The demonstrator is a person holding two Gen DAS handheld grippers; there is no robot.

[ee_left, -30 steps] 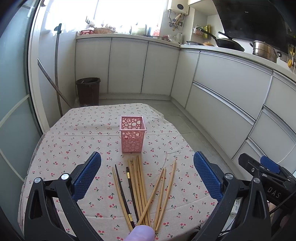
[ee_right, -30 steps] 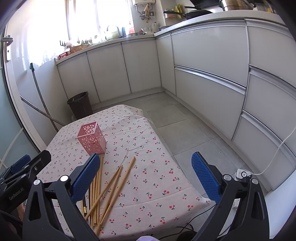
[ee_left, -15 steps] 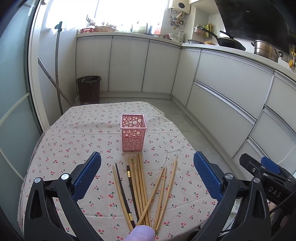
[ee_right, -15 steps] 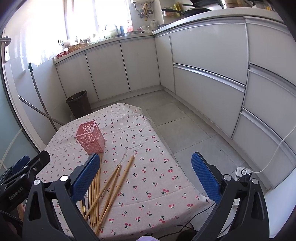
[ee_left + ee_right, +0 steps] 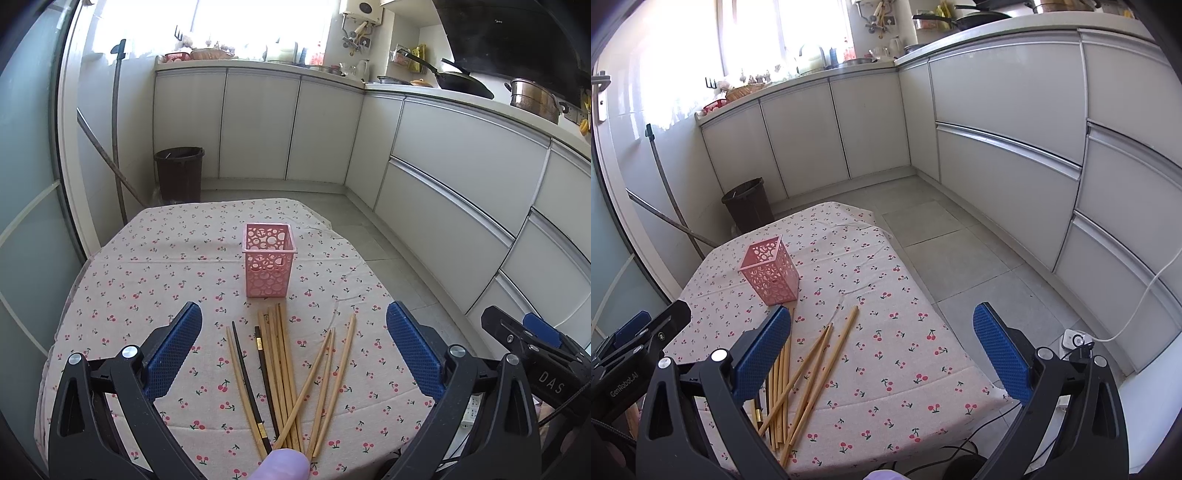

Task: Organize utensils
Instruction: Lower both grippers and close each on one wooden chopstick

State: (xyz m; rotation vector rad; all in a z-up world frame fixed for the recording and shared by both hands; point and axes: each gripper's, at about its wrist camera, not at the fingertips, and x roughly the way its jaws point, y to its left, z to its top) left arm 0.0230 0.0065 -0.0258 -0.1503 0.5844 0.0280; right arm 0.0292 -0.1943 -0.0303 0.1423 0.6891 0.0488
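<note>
A pink perforated square holder (image 5: 269,264) stands upright and empty on the cherry-print tablecloth (image 5: 147,266); it also shows in the right wrist view (image 5: 770,275). Several wooden chopsticks (image 5: 282,373) and two dark ones (image 5: 263,362) lie loose in a fan in front of it, also in the right wrist view (image 5: 812,373). My left gripper (image 5: 294,352) is open and empty, held above the chopsticks. My right gripper (image 5: 881,354) is open and empty, above the table's right front part. The right gripper's body (image 5: 532,350) shows at the right of the left wrist view.
White kitchen cabinets (image 5: 461,177) run along the back and right. A dark bin (image 5: 179,173) and leaning poles (image 5: 116,147) stand behind the table. The table's right edge drops to a tiled floor (image 5: 979,258). A white cable and socket (image 5: 1075,338) lie on the floor.
Both views have shifted only slightly; the holder sits a little lower in the left wrist view. Both grippers stay open and the chopsticks have not moved.
</note>
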